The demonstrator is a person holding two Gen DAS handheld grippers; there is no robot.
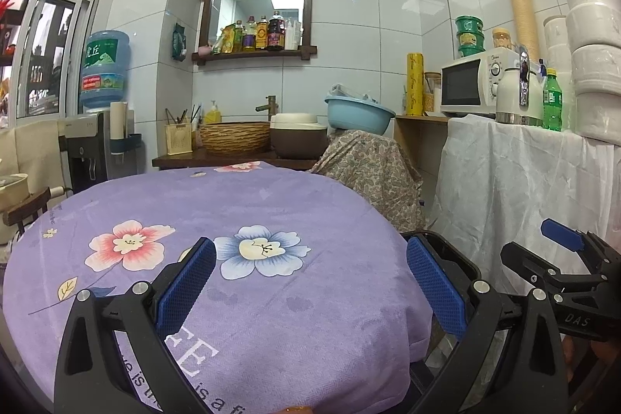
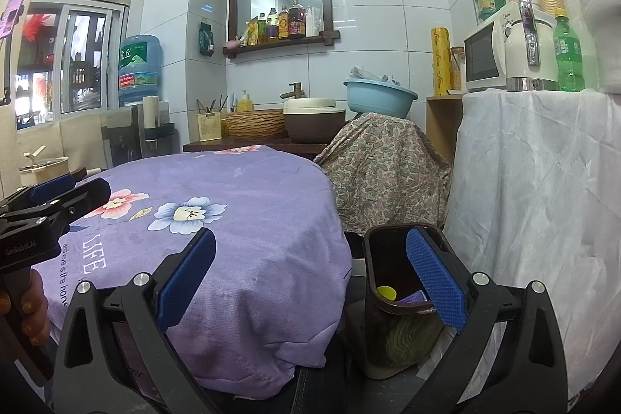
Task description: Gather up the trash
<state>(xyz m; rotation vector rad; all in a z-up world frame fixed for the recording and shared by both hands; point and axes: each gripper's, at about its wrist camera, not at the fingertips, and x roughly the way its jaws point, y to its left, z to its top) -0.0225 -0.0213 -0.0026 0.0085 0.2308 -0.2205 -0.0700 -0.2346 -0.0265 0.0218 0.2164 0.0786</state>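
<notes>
A dark brown trash bin (image 2: 392, 324) stands on the floor right of the table; inside it lie a yellow round piece (image 2: 387, 293) and a purple scrap (image 2: 413, 297). The table (image 1: 240, 204) carries a purple flowered cloth (image 2: 248, 189) with no loose trash showing on it. My left gripper (image 1: 310, 282) is open and empty over the table's near edge. My right gripper (image 2: 310, 278) is open and empty, its right finger in front of the bin's mouth. Each gripper shows in the other's view: the right one (image 1: 559, 251) and the left one (image 2: 62, 193).
A white-draped counter (image 2: 543, 161) at right holds a microwave (image 1: 473, 84), kettle (image 1: 520, 96) and green bottle (image 1: 552, 99). A paisley-covered stand (image 2: 384, 161) with a blue basin (image 2: 378, 97) sits behind the bin. A sink shelf (image 1: 233, 158) and water dispenser (image 1: 103, 72) stand beyond the table.
</notes>
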